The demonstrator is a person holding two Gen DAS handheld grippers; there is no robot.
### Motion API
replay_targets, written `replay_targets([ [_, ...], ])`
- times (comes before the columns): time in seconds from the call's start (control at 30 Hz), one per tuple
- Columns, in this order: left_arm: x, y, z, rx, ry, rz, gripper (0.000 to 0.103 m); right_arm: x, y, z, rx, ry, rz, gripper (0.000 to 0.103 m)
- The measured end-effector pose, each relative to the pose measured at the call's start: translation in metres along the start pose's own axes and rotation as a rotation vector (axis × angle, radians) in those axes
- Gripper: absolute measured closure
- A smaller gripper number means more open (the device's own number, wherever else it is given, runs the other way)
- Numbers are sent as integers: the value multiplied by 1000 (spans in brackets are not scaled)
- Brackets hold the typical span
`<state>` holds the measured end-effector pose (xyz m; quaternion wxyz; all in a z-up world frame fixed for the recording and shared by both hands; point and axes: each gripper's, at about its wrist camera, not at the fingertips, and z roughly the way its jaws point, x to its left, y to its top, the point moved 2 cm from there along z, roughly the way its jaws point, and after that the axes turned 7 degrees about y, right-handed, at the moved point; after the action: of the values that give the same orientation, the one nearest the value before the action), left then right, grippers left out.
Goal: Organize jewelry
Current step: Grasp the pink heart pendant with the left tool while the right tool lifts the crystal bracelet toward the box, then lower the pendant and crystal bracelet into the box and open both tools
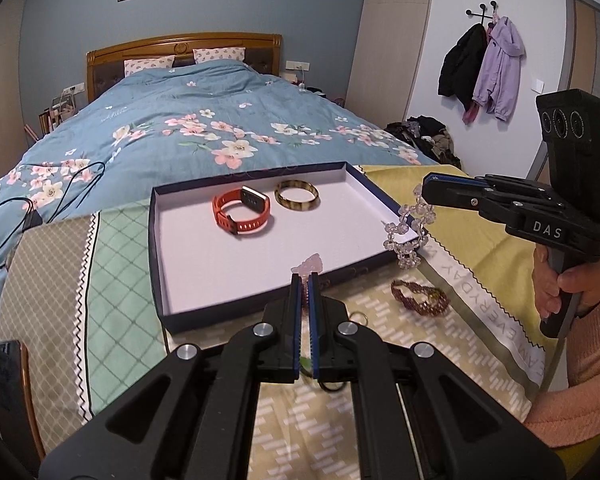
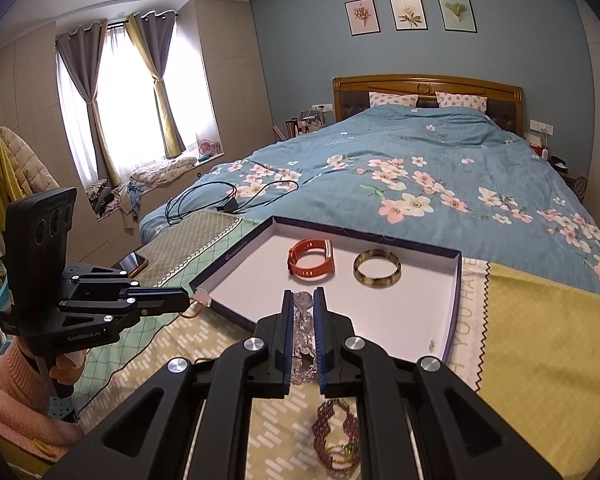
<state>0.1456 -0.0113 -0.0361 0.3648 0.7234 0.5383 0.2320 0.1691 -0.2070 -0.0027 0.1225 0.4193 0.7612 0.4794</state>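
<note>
A shallow dark-rimmed box tray (image 1: 162,264) (image 2: 454,308) lies on a patterned cloth and holds an orange watch band (image 1: 242,216) (image 2: 311,258) and a brown bangle (image 1: 297,196) (image 2: 377,269). My left gripper (image 1: 305,280) (image 2: 188,300) is shut on a pink charm (image 1: 312,264) (image 2: 202,297) with a thin beaded string, at the tray's near edge. My right gripper (image 2: 303,300) (image 1: 425,190) is shut on a clear crystal bead bracelet (image 1: 408,232) (image 2: 303,332) that hangs by the tray's right corner. A dark red woven bracelet (image 1: 420,298) (image 2: 336,436) lies on the cloth.
A small gold ring (image 1: 358,317) lies on the cloth by the left fingers. A phone (image 2: 134,262) lies on the cloth's left edge. Black cables (image 2: 212,200) rest on the blue floral bed behind the tray. A yellow cloth (image 2: 540,340) covers the right side.
</note>
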Motion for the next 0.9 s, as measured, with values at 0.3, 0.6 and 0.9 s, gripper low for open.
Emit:
replay_targets([
  [0.3,8,16,12,-7,11,-7,100,-10,17,12,-10,-11,-4,95],
  [0.6,13,25,28,8,21,-15,100,-20,20,26,6,-28,12,95],
  [0.9,17,30,42,20,29,-21,100,-28,23,43,26,-40,34,95],
])
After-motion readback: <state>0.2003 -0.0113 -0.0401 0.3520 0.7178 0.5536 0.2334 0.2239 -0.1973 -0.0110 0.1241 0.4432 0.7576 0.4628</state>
